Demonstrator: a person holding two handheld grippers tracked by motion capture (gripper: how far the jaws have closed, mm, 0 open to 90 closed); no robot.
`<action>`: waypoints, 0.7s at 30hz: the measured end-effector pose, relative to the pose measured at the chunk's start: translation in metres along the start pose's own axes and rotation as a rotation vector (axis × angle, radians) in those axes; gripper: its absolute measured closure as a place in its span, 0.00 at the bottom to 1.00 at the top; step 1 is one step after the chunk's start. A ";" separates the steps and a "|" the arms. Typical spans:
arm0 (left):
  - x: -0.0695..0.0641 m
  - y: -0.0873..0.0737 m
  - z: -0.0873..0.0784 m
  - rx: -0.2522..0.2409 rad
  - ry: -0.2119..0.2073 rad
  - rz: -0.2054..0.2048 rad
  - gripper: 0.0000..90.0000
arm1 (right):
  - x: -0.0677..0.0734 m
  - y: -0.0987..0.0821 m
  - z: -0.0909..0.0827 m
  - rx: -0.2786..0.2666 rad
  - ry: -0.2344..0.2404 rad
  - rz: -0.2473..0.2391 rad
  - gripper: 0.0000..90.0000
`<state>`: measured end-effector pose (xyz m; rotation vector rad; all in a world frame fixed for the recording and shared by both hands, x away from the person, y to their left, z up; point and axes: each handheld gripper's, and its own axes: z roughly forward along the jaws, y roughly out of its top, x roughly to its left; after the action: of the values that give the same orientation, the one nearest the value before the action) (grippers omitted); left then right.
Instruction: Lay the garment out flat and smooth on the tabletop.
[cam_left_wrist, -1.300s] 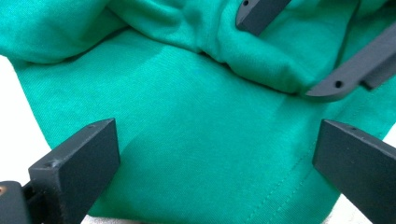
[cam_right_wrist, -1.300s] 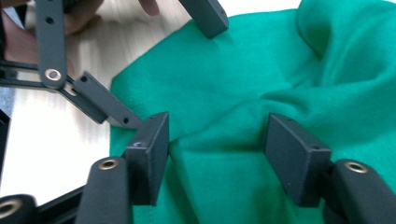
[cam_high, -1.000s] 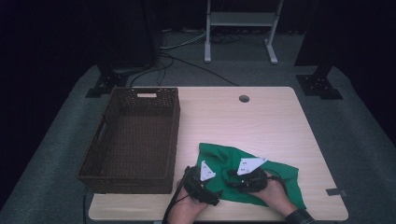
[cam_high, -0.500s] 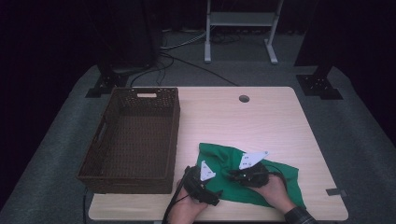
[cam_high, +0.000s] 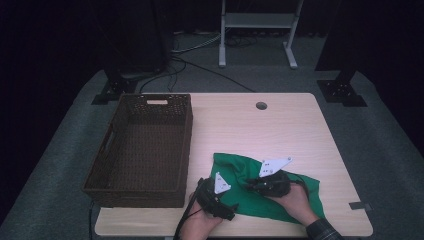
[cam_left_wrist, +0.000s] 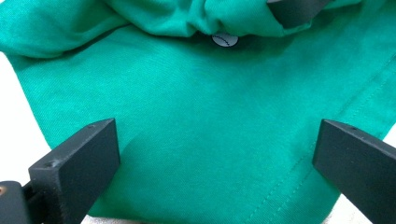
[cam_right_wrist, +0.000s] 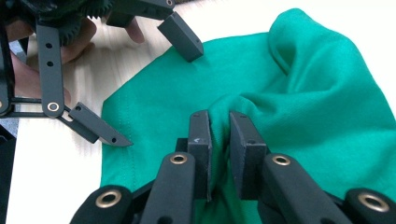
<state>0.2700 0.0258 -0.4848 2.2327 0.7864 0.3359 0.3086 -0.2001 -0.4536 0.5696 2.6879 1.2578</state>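
A green cloth garment (cam_high: 265, 192) lies spread and rumpled on the light wooden table (cam_high: 280, 125), in the lower middle of the high view, close to the table's near edge. Your right gripper (cam_high: 250, 184) sits at the centre of the cloth; its 2 jaws have just been closing, and in the right gripper view (cam_right_wrist: 219, 140) they now pinch a raised fold of the green fabric between their pads. Your left gripper (cam_high: 231, 209) rests at the cloth's lower left edge in the high view. In the left gripper view its 2 jaws stand wide apart, 1 at each lower corner of the frame, with flat green fabric (cam_left_wrist: 205, 121) stretching between them and nothing clamped. A dark woven basket (cam_high: 107, 170) stands on the left part of the table, just beside the cloth.
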 end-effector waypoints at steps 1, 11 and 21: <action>0.000 0.000 0.000 0.000 0.000 0.000 0.00 | 0.000 0.000 0.000 0.001 0.001 0.000 0.90; 0.000 0.000 0.000 -0.003 0.000 -0.003 0.00 | -0.003 0.004 -0.005 -0.005 0.011 -0.002 0.90; 0.000 0.000 0.000 -0.002 0.000 -0.001 0.00 | -0.006 0.007 -0.009 -0.009 0.015 -0.004 0.90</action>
<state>0.2700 0.0257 -0.4849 2.2306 0.7868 0.3362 0.3136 -0.2052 -0.4429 0.5562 2.6928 1.2773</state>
